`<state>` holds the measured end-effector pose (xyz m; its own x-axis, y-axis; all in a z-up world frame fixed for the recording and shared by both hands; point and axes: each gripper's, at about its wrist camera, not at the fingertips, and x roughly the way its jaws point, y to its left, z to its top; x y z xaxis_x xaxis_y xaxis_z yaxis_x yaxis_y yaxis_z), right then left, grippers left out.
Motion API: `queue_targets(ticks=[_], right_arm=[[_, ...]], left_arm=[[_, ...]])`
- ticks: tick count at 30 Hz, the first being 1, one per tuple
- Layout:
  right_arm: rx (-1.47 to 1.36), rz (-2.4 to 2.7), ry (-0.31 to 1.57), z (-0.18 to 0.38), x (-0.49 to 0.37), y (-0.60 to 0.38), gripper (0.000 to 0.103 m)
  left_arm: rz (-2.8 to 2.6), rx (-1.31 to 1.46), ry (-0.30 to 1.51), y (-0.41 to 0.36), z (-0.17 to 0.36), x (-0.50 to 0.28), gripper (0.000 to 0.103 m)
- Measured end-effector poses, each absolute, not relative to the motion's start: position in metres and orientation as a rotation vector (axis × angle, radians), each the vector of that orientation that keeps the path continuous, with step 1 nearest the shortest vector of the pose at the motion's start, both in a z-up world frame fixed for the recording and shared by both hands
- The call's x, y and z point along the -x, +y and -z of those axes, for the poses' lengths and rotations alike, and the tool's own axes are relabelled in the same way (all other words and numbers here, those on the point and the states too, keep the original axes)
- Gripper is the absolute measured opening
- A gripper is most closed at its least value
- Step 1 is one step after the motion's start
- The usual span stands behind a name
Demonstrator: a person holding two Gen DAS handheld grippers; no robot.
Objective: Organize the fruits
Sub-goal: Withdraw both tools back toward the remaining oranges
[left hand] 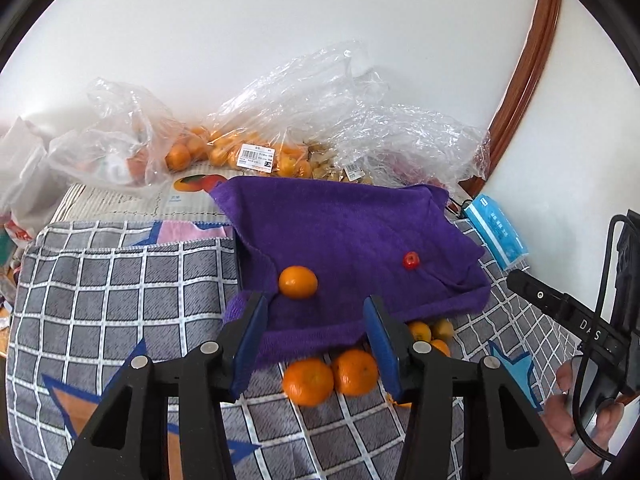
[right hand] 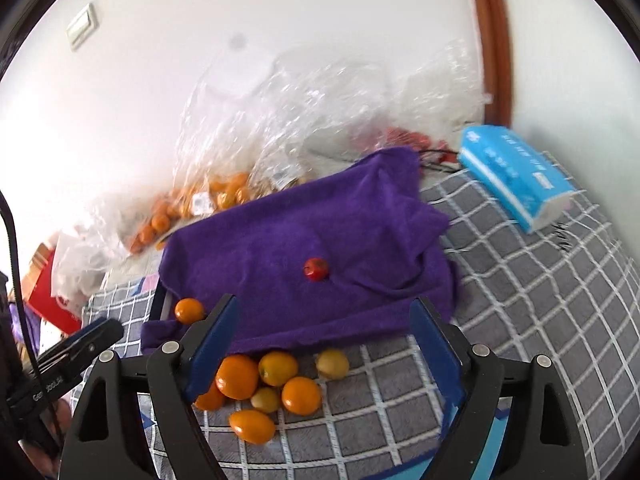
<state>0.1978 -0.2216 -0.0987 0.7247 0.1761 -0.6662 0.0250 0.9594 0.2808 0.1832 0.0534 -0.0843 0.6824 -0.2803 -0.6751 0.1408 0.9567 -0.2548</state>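
A purple towel (left hand: 352, 240) (right hand: 304, 240) lies on a grey checked cloth. On it sit one orange (left hand: 298, 282) (right hand: 189, 310) near its left edge and a small red fruit (left hand: 411, 260) (right hand: 316, 269). Several oranges and yellowish fruits (right hand: 272, 388) (left hand: 332, 374) lie in a cluster just off the towel's near edge. My left gripper (left hand: 316, 328) is open and empty, above the towel's near edge. My right gripper (right hand: 324, 344) is open and empty, above the cluster.
Clear plastic bags of oranges (left hand: 240, 148) (right hand: 208, 196) and other fruit stand against the white wall behind the towel. A blue tissue pack (left hand: 496, 232) (right hand: 516, 176) lies at the right. A brown door frame (right hand: 492, 40) stands at the far right.
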Motion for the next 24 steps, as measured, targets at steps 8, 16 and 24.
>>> queue_targets(ticks=[8, 16, 24], right_arm=[[-0.281, -0.052, 0.777, 0.107, -0.168, -0.227, 0.086], [-0.277, -0.061, 0.852, 0.128, -0.155, -0.209, 0.064], [-0.254, -0.042, 0.938, 0.162, -0.159, -0.179, 0.042]], left_arm=[[0.230, 0.176, 0.770, 0.061, 0.087, -0.155, 0.041], [0.217, 0.130, 0.785, 0.074, 0.104, -0.144, 0.040], [0.225, 0.120, 0.809, 0.091, 0.128, -0.141, 0.040]])
